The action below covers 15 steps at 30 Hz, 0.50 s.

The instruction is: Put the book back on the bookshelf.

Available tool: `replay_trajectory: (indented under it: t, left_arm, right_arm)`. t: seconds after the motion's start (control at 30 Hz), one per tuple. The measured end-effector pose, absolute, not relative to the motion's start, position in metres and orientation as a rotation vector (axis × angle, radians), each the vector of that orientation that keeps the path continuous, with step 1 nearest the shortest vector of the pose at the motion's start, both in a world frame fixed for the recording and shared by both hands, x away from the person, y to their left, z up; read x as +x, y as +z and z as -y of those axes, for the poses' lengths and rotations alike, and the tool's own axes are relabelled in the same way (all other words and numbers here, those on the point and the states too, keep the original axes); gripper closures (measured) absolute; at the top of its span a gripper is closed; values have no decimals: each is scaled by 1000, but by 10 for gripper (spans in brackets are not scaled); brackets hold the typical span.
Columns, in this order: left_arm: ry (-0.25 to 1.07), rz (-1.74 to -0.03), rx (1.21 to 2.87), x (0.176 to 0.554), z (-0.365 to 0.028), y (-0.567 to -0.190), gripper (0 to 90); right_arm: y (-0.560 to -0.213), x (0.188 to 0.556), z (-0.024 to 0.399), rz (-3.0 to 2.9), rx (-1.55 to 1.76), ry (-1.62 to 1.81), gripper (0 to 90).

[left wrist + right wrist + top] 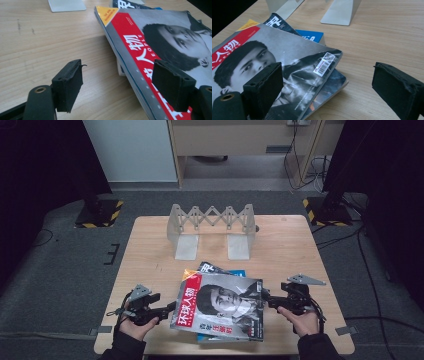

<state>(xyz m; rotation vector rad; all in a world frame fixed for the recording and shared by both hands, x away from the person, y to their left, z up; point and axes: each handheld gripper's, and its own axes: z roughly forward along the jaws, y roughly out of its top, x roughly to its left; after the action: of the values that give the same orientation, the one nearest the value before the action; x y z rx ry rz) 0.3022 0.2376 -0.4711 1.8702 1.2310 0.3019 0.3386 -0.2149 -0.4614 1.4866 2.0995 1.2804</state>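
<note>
Left gripper (170, 307), right gripper (265, 296) flank top magazine (220, 307) (jaws apart).

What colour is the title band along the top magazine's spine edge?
Red with white lettering, on the top magazine, topped by a small orange corner. The left gripper view shows it best.

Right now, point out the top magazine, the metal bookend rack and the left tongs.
top magazine (220, 307), high view, middle of its cover.
metal bookend rack (212, 217), high view, on its folding lattice.
left tongs (117, 85), left gripper view, midway between the two black pads.
</note>
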Motion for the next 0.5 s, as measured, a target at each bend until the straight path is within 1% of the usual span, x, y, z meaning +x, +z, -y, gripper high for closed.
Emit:
replay_trajectory:
  t: [0.23,0.43,0.5]
  left_arm:
    - [246,-1222,1923,295,-227,-476,272]
    - [193,-1227,1953,292,-223,-480,300]
    - [173,-1226,1956,292,-222,-482,307]
  right_arm:
    - [-467,333,206,-2118,1470,1274,132]
    - [-473,331,197,-2183,1436,1278,185]
    - [-474,331,194,-2200,1436,1271,190]
